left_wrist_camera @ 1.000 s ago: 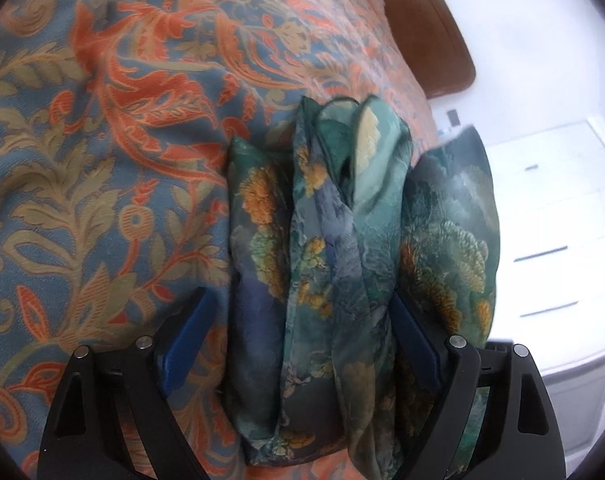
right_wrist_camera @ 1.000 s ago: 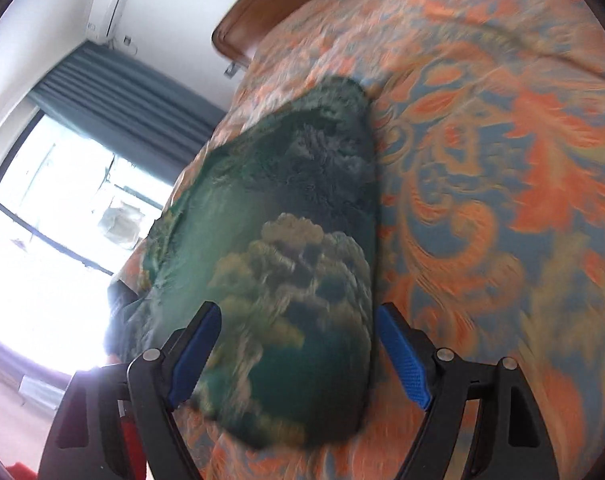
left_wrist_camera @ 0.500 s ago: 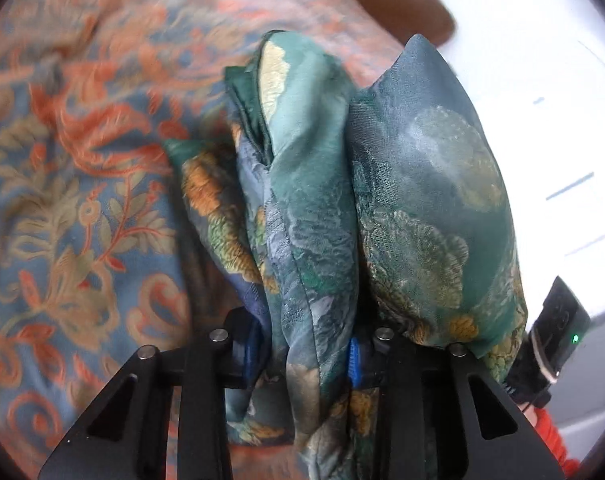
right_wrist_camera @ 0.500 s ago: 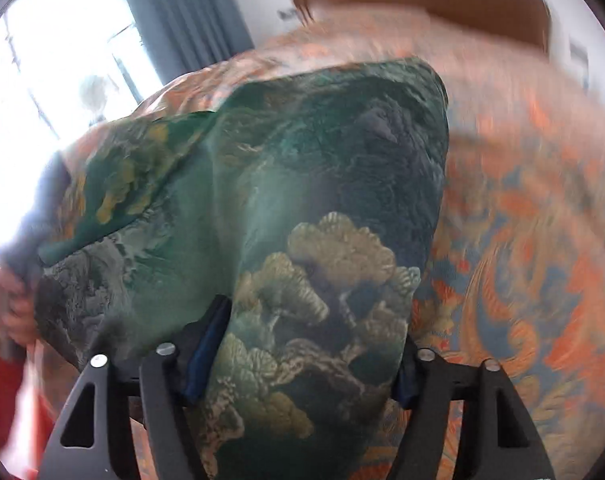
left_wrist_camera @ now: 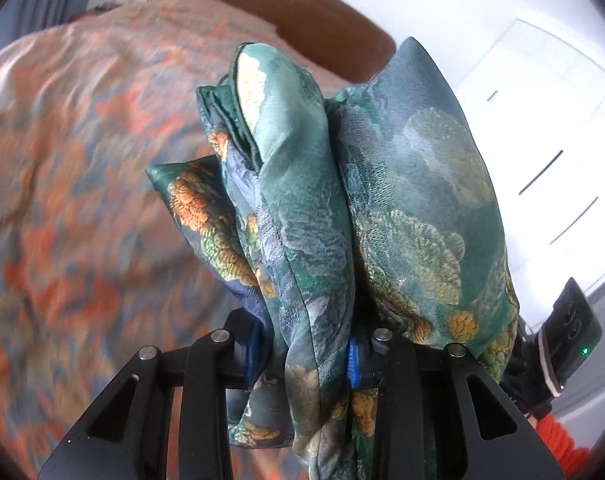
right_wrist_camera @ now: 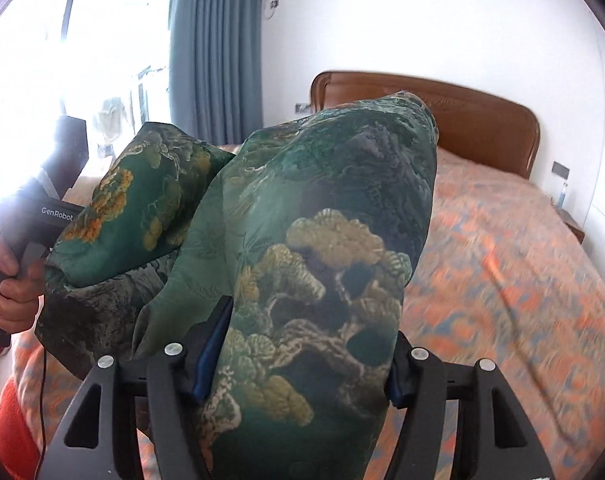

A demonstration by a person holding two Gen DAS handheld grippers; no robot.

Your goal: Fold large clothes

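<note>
The garment [left_wrist_camera: 326, 216] is dark green to teal satin, printed with gold-ochre and pale cream trees and misty blue-grey hills. The bedspread [right_wrist_camera: 514, 264] is orange-red scrollwork on blue-grey, though blur hides its finer pattern. The headboard [right_wrist_camera: 482, 120] is reddish brown, the curtain [right_wrist_camera: 214, 48] slate blue, the sleeve [right_wrist_camera: 10, 424] orange-red. Gripper pads [left_wrist_camera: 354, 364] are blue on black fingers [left_wrist_camera: 206, 392].

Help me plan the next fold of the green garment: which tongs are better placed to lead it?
Probably the right tongs: they clamp a broad smooth panel of the green garment, whereas the left tongs pinch a bunched edge.
</note>
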